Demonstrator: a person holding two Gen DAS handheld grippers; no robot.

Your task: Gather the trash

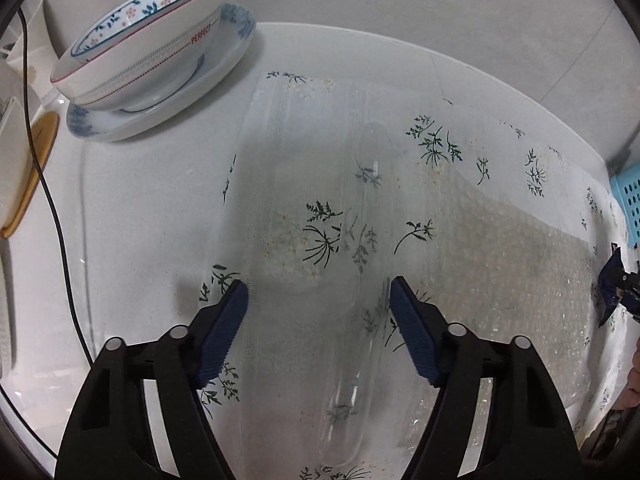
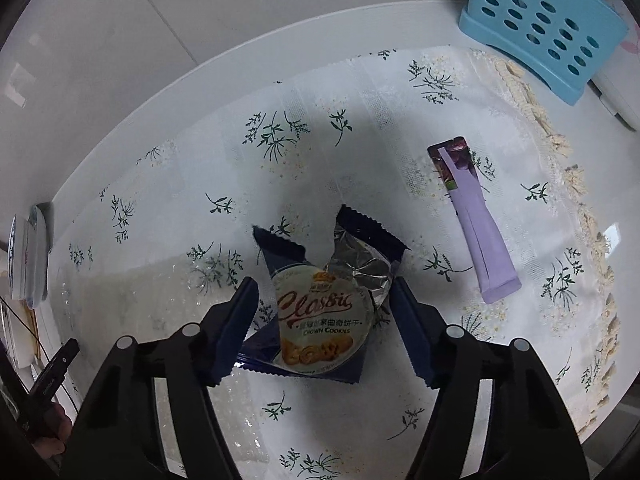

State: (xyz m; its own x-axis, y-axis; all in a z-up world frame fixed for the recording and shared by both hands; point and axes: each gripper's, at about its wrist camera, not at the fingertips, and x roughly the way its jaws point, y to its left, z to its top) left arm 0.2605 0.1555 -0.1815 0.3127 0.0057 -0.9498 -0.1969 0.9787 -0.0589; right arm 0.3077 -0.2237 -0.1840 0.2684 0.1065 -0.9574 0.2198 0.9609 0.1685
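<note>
In the right wrist view a torn dark blue cookie wrapper (image 2: 320, 312) marked "Classic" lies on the floral tablecloth, between the fingers of my right gripper (image 2: 324, 296), which is open around it. A purple sachet (image 2: 476, 224) lies flat to its right. In the left wrist view my left gripper (image 1: 318, 296) is open above a clear plastic blister tray (image 1: 320, 216) lying on the cloth. A sheet of bubble wrap (image 1: 520, 280) lies to its right. The blue wrapper (image 1: 610, 292) shows at that view's right edge.
A light blue perforated basket (image 2: 548, 32) stands at the back right of the table. Stacked bowls on a plate (image 1: 160, 56) stand at the back left. A black cable (image 1: 52, 208) runs down the left side. The table edge curves behind.
</note>
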